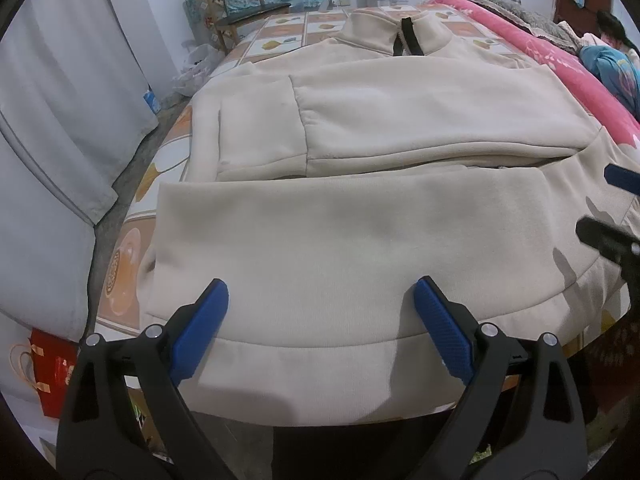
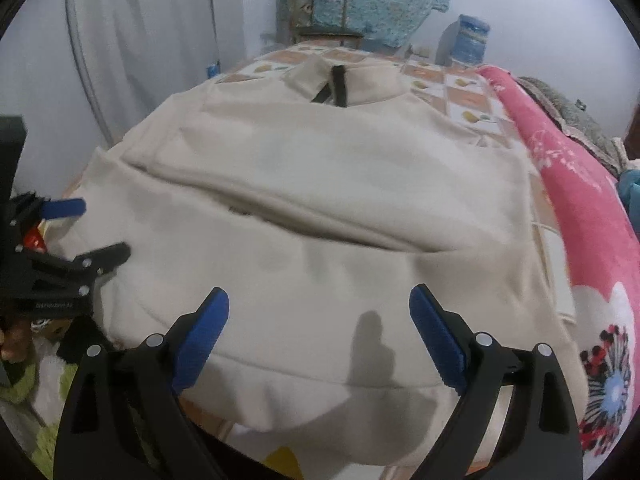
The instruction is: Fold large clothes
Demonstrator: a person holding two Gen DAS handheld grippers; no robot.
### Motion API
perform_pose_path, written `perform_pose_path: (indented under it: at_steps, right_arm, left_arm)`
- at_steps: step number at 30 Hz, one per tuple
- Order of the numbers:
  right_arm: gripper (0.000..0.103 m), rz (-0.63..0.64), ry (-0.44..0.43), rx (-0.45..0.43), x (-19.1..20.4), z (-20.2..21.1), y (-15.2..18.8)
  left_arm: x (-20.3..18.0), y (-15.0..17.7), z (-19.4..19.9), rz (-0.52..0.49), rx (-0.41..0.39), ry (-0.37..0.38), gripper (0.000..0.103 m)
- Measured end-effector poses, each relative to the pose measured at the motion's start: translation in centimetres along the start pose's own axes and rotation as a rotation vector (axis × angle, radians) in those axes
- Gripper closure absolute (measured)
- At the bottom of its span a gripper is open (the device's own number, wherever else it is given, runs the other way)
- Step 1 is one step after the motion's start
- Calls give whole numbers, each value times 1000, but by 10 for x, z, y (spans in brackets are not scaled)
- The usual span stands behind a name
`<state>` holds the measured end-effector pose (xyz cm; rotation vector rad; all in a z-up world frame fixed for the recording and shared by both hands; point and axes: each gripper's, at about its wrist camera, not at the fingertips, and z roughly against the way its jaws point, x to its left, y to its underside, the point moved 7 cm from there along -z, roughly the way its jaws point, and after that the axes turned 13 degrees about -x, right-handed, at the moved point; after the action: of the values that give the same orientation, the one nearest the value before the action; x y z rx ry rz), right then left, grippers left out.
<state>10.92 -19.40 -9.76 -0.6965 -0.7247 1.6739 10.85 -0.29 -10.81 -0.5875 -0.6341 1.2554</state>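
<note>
The cream sweatshirt [image 1: 360,220] lies flat on the bed [image 1: 280,36], sleeves folded across, collar at 12 o'clock, hem overhanging the edge at 6. Left gripper [image 1: 320,300] and right gripper [image 2: 320,308] hover over the hem, jaws wide, holding nothing. Pink blanket [image 2: 580,200] borders it at 3.

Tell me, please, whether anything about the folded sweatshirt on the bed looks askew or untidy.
Slightly. On the cream sweatshirt, the folded-in sleeves leave a dark gap toward the right, where the layers lie unevenly. The zip collar lies flat. Nothing looks damaged or spilled.
</note>
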Motion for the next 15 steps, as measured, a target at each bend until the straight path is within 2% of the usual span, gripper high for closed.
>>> perform_pose_path:
  at_steps: [4, 15]
  right_arm:
    - [14, 14, 46, 12, -7, -6, -3]
    - [14, 1, 66, 60, -10, -20, 2]
  left_arm:
    - [0, 0, 0, 2, 1, 1, 12]
    - [1, 0, 0, 3, 1, 1, 12]
